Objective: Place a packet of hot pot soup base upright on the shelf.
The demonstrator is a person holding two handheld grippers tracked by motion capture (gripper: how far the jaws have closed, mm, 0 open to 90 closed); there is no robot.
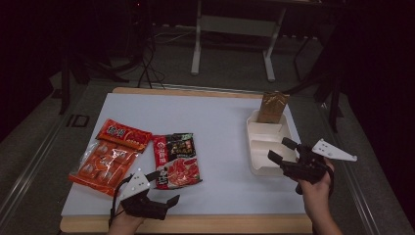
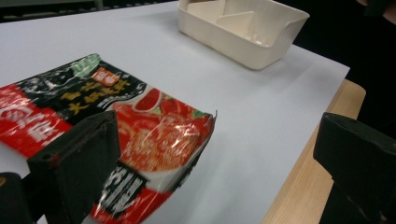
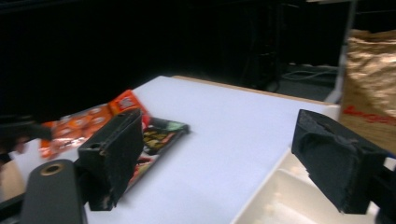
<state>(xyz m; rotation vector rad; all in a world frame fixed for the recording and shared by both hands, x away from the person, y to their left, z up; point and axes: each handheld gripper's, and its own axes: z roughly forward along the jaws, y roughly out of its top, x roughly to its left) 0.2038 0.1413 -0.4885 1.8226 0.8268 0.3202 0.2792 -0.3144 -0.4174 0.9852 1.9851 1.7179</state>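
— High view, left side: left hand-held gripper [image 1: 166, 188] low at the near edge of the surface [image 1: 215, 122], jaws spread wide, nothing between them. Red-and-black noodle packet [image 1: 177, 160] flat just beyond the tips, not touched.

— Same from the left gripper view? Packet [image 2: 140, 135] lying flat between and beyond the two black jaws, one jaw over its near corner, pads clear of it?

— Yes, no contact visible. Cream divided tray [image 2: 243, 28] farther off, toward the far right of the white sheet.

— And the right side?

— Right hand-held gripper [image 1: 283, 151] held just over the near end of the divided tray [image 1: 266, 147], jaws wide apart, empty. Brown pouch [image 1: 273, 107] standing upright in the tray's far compartment, leaning on the back wall.

— Right gripper view?

— Two black jaws well apart with bare surface between; tray rim [image 3: 266, 196] at lower right beneath the right-hand jaw, brown pouch [image 3: 371, 88] upright behind it. Noodle packet [image 3: 154, 140] farther off, partly behind the left-hand jaw.

— Other things on the sheet?

— Orange bag of small wrapped snacks [image 1: 103, 166] at the left, touching a red packet [image 1: 123, 134] that lies just behind it; both beside the noodle packet, well apart from the tray.
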